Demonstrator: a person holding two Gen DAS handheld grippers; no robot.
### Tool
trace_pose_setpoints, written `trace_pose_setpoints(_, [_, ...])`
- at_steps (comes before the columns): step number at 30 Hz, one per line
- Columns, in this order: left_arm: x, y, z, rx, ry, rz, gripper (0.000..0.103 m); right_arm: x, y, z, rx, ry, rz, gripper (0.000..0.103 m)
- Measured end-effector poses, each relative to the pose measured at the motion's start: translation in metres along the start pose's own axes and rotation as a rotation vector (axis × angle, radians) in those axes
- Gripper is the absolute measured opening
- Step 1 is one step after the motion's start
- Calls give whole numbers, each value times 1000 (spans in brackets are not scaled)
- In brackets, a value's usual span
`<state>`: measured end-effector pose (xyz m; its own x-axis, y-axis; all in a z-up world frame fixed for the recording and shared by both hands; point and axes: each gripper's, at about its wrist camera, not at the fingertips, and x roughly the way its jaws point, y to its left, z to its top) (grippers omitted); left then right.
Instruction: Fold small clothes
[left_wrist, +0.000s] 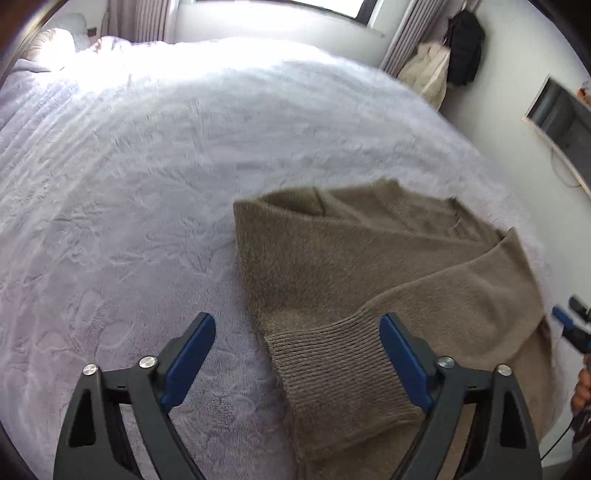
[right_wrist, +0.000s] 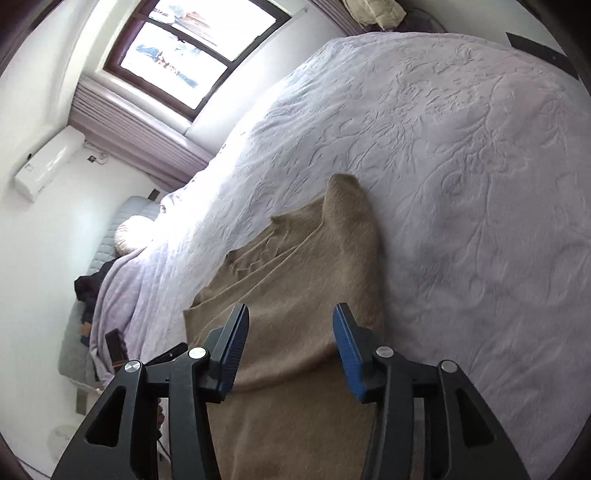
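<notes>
Below, brown sweater (left_wrist: 332, 266) on bed (left_wrist: 129, 184), ribbed cuff between wide left jaws, right jaws half-spread, both empty

The brown sweater (left_wrist: 369, 273) runs past the bottom edge in both views.

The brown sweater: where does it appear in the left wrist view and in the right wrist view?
Left wrist view: the brown sweater fills the lower right, its ribbed cuff between the open left tongs.
Right wrist view: the sweater lies at lower centre, running under the open right tongs.
Shared landmark: the pale purple bedspread beneath it.
</notes>
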<state>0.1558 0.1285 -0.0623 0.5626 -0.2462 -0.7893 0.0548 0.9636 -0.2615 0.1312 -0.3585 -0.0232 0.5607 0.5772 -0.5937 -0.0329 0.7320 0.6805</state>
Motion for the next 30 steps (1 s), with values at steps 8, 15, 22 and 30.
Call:
trace_pose_setpoints(8, [-3,-21,-11,101,74,-42,69,23,6,-45,-14,91,-6,51])
trace_pose_setpoints(15, [-1,-25,-22,114,78,16,19,32,-2,-47,28,90,3,51])
trace_pose_setpoints(22, [-18,-27,-13,85,21,-30,15,38,-8,-44,101,38,56,51])
trace_pose_setpoints(30, [-23,-38,5,83,-11,-67,15,50,-7,-25,163,-28,92,51])
